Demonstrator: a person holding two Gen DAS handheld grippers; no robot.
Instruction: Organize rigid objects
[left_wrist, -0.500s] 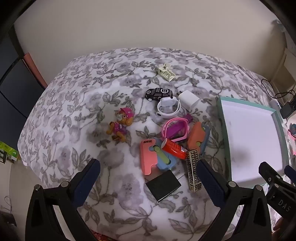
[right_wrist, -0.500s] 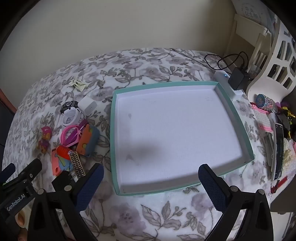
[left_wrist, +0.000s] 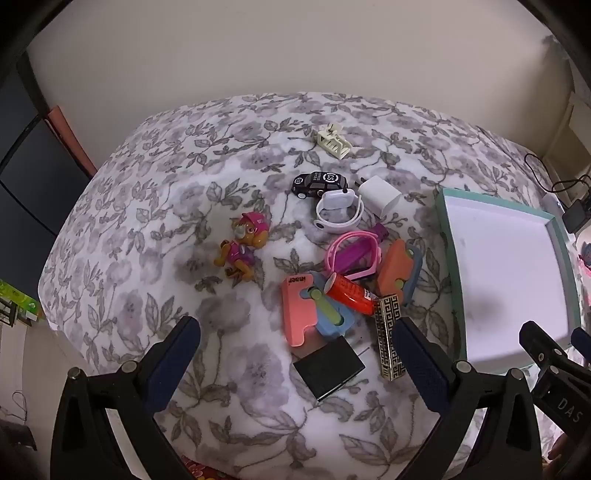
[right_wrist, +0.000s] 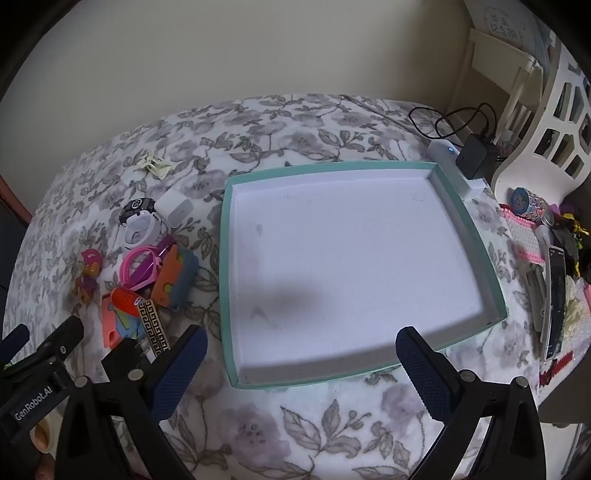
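My left claw (left_wrist: 295, 363) and my right claw (right_wrist: 301, 363) both hang wide apart with nothing between the fingers, tilted steeply down over the flowered bedspread (left_wrist: 155, 229).

Under the left one lies the pile to sort — a black square block (left_wrist: 328, 367) nearest me, a gold-and-black patterned bar (left_wrist: 388, 336) just beside it, a pink flat piece (left_wrist: 295, 314) with a red tube (left_wrist: 349, 293) across it, an orange-and-blue case (left_wrist: 399, 273), pink and purple bands (left_wrist: 352, 253), a white watch (left_wrist: 338, 212) touching a black toy car (left_wrist: 319, 182), a white charger (left_wrist: 380, 195), a cream hair clip (left_wrist: 332, 142) farther back, and a pink pup figure (left_wrist: 243, 247) apart to the left. Under the right one sits the teal-rimmed tray (right_wrist: 226, 258) — just right of the pile.
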